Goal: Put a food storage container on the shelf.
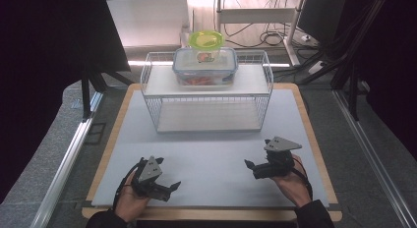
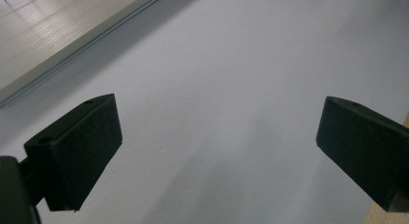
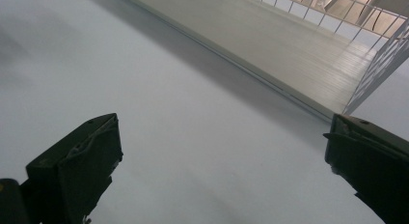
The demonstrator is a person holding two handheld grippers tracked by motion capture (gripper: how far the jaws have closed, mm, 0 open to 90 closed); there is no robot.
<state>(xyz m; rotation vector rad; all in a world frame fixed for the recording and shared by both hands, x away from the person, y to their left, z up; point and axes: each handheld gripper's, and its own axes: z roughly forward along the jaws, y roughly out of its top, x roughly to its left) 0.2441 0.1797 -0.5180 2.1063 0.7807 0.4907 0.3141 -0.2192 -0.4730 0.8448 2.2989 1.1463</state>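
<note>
Start step, judged: left gripper (image 1: 169, 187) and right gripper (image 1: 252, 166) low over grey bench (image 1: 211, 154), jaws wide, empty. Clear blue-rimmed lidded plastic box (image 1: 205, 66) atop white wire rack (image 1: 206, 93), well apart. Next: reach forward, straddle box.

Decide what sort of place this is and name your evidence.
Probably a lab recording station: a white mat on a framed table, dark curtains around it, floor cables behind, and a wire rack set out.

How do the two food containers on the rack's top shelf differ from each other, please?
The rectangular container has a white lid edged in blue; the round container has a lime-green lid. The rectangular container is wider and stands nearer the person; the round container stands behind it, partly hidden. Reddish contents show in the rectangular container; the round container's cannot be told. Both have lids on and rest on the wire rack.
</note>
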